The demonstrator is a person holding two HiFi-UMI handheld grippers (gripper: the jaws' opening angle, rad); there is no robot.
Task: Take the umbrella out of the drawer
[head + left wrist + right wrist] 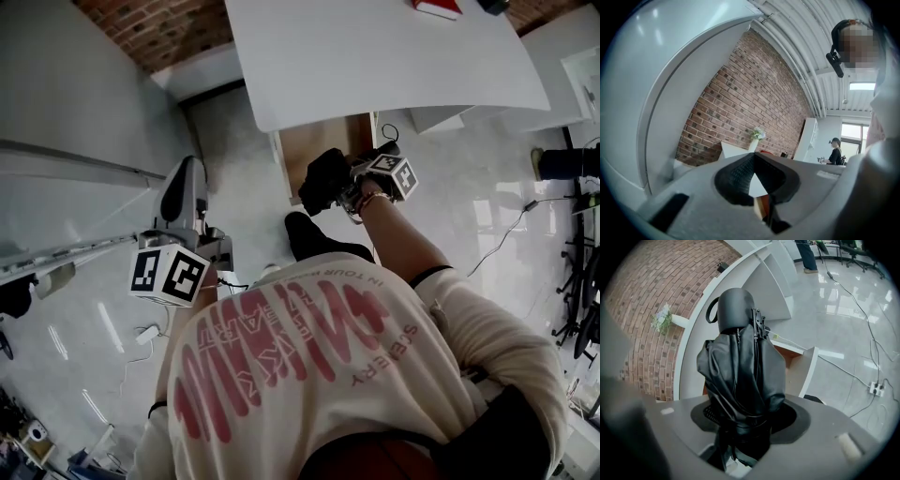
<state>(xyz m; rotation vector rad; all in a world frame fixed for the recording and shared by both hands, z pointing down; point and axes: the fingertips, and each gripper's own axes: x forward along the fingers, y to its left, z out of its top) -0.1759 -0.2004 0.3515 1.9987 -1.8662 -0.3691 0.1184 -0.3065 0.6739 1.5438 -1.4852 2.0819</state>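
A folded black umbrella [740, 366] with a rounded grey handle [736, 308] stands up between the jaws of my right gripper [745, 416], which is shut on its bunched fabric. In the head view the umbrella [323, 180] hangs in my right gripper [345, 185] just in front of the open wooden drawer [314, 141] under the white desk [375, 56]. The drawer [790, 355] lies behind and below the umbrella. My left gripper [186, 169] is off to the left, away from the drawer. Its fingertips [740, 168] meet, with nothing between them.
A red book [436, 7] lies on the desk's far edge. A vase of flowers [662, 317] stands by the brick wall. Cables [506, 234] and a power strip [874, 388] lie on the glossy floor at right. A white partition [75, 94] rises at left. A person [836, 150] stands far off.
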